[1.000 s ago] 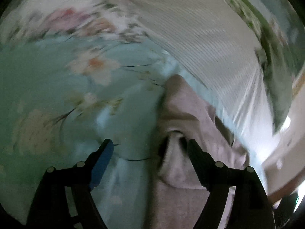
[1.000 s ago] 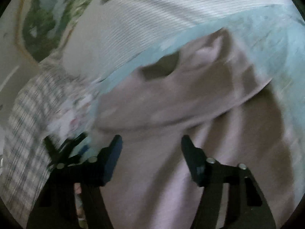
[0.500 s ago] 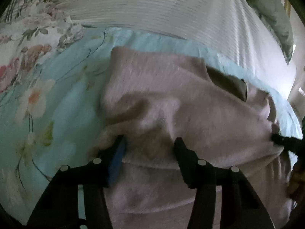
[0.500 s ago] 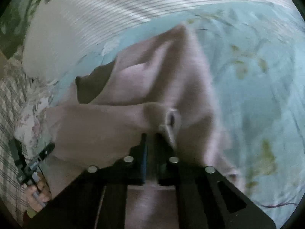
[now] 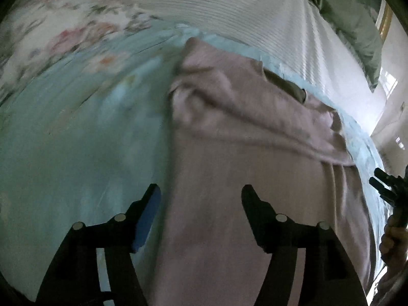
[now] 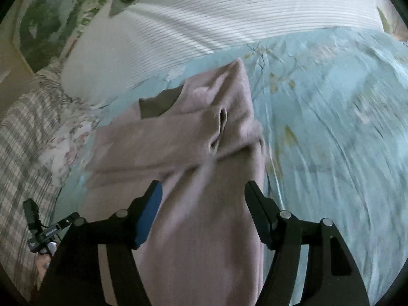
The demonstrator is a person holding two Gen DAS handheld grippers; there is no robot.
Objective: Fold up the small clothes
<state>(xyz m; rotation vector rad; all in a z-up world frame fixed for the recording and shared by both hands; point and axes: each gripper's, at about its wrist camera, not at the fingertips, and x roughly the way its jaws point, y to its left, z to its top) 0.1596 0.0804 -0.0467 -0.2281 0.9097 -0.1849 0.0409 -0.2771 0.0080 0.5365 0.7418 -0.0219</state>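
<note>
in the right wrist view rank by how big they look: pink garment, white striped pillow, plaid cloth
1-2. pink garment and white striped pillow: similar, garment nearer the camera, so unsure
3. plaid cloth

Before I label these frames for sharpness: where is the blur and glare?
Left wrist view: floral sheet smeared by motion, pink garment soft, window glare at right. Right wrist view: sheet streaked at right, striped pillow sharper; fisheye bends all edges.

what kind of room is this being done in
Most likely a bedroom, with the folding done on a bed. The pink garment lies on a light blue floral bedsheet, a white ribbed pillow sits behind it, and a plaid blanket is bunched at the side.
</note>
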